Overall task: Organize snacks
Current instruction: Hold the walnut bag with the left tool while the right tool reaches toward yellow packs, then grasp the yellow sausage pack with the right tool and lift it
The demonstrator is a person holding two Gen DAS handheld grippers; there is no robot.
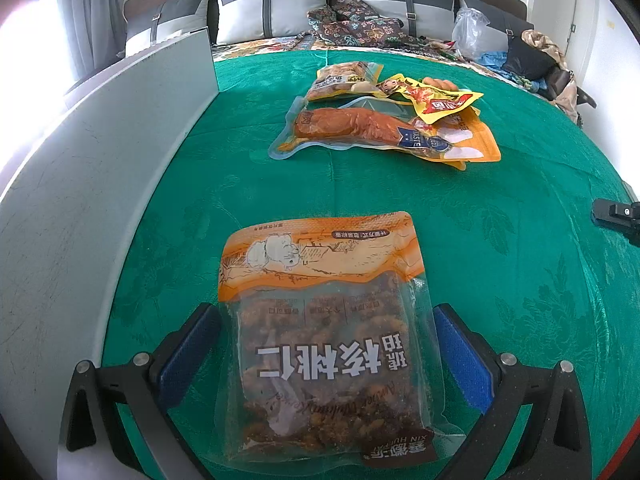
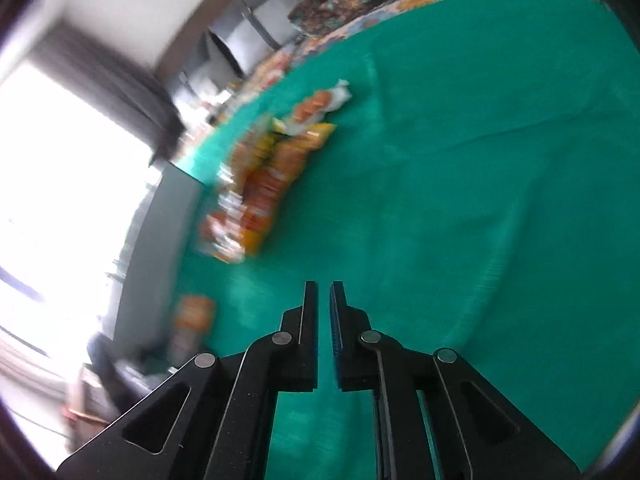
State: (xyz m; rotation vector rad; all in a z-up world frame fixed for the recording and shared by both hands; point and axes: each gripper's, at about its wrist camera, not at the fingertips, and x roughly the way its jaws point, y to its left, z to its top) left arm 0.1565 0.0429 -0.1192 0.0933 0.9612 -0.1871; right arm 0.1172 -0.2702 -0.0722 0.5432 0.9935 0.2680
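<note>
Right now we hold the left gripper point(image 1: 326, 354) with its jaws spread wide on either side of a walnut snack bag point(image 1: 326, 336), the blue pads point(image 1: 464, 356) standing clear of its edges, so nothing is clamped. That bag lies flat on the green cloth point(image 1: 520, 264) near its near edge, beside the grey box point(image 1: 100, 184) along the left edge. Farther toward the far edge sits a heap of snack packets point(image 1: 392, 120), well apart from the bag. Our right gripper point(image 2: 325, 292) hangs over bare cloth point(image 2: 480, 200) with its jaws nearly together and nothing between them; its view is blurred, the snack heap point(image 2: 264, 184) a smear at left.
</note>
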